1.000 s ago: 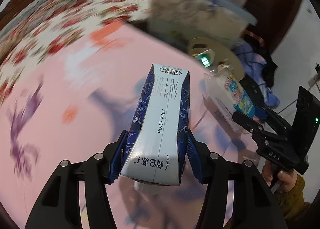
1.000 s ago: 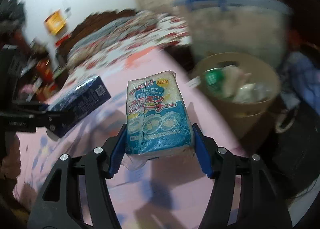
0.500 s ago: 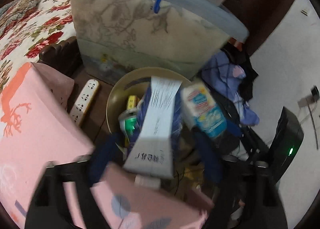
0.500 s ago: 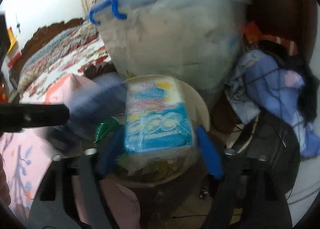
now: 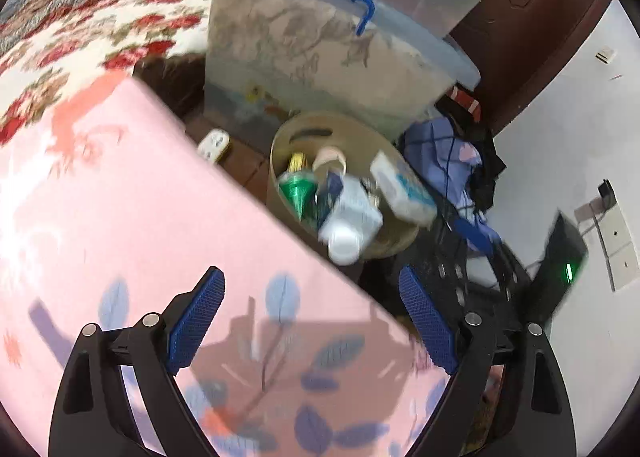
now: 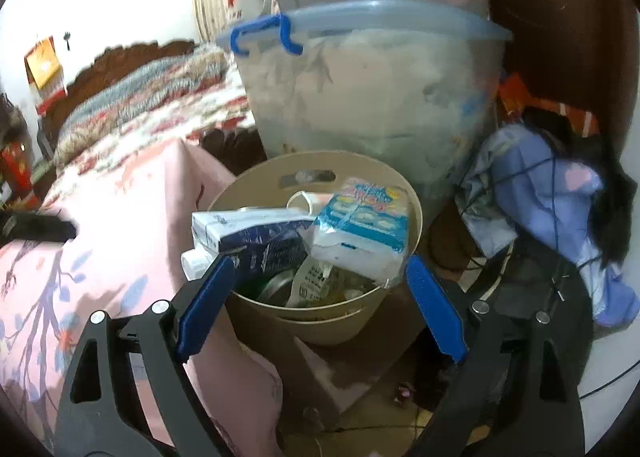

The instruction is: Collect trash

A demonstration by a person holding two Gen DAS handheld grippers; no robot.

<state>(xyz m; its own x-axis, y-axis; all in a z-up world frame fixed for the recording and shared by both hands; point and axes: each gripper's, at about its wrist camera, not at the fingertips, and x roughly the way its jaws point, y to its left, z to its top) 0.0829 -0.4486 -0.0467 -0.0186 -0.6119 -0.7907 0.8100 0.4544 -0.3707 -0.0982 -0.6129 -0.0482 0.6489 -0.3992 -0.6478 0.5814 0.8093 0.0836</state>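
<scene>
Right wrist view: my right jaws (image 6: 316, 301) have just been opening and grip nothing. The milk carton (image 6: 256, 237) and the sponge pack (image 6: 360, 225) lie in the tan bin (image 6: 408, 253). My left jaws (image 5: 312, 317) also just opened wide, empty over the pink bed cover (image 5: 132, 225).

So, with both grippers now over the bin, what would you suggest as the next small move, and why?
Probably draw both grippers back towards the pink bedspread to look for more trash. The left gripper and right gripper have just been opening and hold nothing; the milk carton and the sponge pack already lie on the heap in the tan bin.
</scene>
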